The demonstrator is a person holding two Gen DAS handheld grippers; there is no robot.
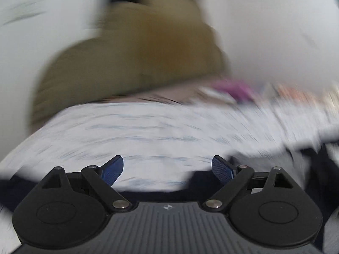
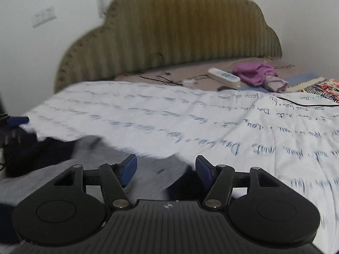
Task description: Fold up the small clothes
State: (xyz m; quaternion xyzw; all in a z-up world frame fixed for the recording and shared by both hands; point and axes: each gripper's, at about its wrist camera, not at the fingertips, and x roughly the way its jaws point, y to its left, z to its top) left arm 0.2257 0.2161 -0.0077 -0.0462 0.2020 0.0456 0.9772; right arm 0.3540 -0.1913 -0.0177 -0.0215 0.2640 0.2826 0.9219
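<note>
Right wrist view: my right hand-held gripper (image 2: 166, 170) gapes empty; grey garment (image 2: 106, 167) lies beneath, stretching toward nine o'clock; left hand-held gripper (image 1: 167, 170) open too.

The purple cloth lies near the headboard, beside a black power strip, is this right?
Not quite: in the right wrist view the power strip is white, not black. The purple cloth does lie beside it, near the headboard.
</note>
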